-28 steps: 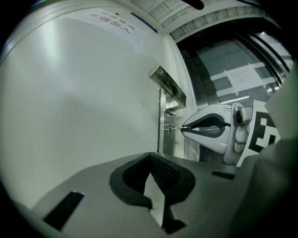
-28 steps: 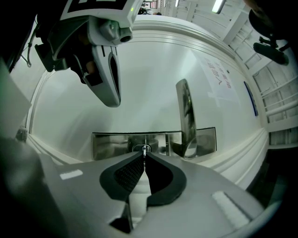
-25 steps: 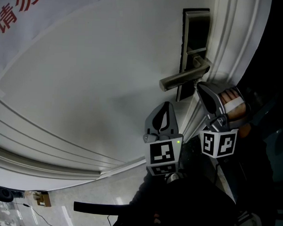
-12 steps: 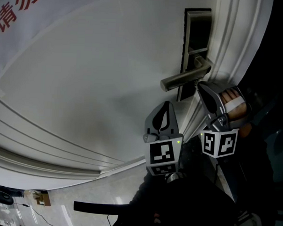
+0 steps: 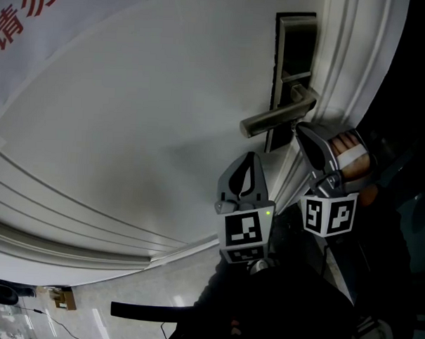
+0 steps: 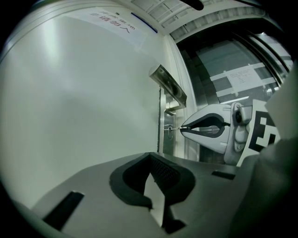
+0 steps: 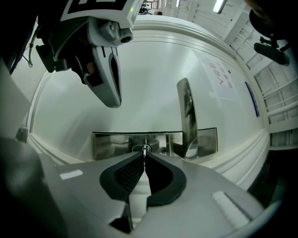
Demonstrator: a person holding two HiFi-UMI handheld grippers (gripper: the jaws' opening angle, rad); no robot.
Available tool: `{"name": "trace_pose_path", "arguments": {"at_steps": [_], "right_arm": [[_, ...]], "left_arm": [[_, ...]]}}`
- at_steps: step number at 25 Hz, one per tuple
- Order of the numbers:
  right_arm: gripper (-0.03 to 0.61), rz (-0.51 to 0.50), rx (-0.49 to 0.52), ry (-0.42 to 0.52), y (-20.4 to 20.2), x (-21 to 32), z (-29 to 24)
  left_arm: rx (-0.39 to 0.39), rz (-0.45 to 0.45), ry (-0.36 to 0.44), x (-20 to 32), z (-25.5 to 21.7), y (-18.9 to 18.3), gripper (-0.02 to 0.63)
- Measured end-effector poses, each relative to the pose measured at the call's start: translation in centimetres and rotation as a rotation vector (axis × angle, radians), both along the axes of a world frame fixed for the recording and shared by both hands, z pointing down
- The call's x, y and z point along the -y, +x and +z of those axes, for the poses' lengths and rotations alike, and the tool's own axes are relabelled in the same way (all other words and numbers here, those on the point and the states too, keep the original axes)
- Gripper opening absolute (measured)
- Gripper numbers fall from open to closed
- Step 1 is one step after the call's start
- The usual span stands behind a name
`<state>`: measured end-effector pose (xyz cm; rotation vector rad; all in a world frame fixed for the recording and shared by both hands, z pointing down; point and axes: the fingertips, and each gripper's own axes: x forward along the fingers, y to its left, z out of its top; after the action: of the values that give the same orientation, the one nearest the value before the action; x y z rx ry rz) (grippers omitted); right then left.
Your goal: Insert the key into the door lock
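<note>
Right gripper (image 7: 144,157) is seen clamped on the key (image 7: 145,149), its tip set at the keyhole of the lock (image 7: 111,144). Left gripper (image 6: 150,158) is shown closed, empty, near the lock, below the handle (image 5: 274,119).

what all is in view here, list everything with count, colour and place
white panelled door: one, white, fills most of the head view
white sign with red characters: one, upper left on the door
silver metal lock plate with dark panel: one, by the door's right edge
silver metal lever handle: one, on the lock plate, pointing left
small silver metal key: one, tip at the keyhole
grey tiled floor: lower left
left gripper: one, grey, jaws together, empty, below the handle
right gripper: one, grey, shut on the key, at the lock plate
person's hand: one, behind the right gripper
</note>
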<state>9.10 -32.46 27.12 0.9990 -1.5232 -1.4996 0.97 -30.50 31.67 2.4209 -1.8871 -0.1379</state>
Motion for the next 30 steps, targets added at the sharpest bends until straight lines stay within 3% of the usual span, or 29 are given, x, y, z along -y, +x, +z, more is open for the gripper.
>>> {"name": "trace_pose_path", "arguments": {"at_steps": [7,30], "right_arm": [[0.012,0.001,-0.004,0.003,0.0,0.02,-0.03],[0.012,0.01,-0.024,0.003,-0.07,0.19,-0.05]], "left_arm": [[0.024,0.001,0.003,0.04,-0.05,-0.1,0.002],[-0.015,0.011,0.005,-0.02,-0.08,-0.04,0.002]]}}
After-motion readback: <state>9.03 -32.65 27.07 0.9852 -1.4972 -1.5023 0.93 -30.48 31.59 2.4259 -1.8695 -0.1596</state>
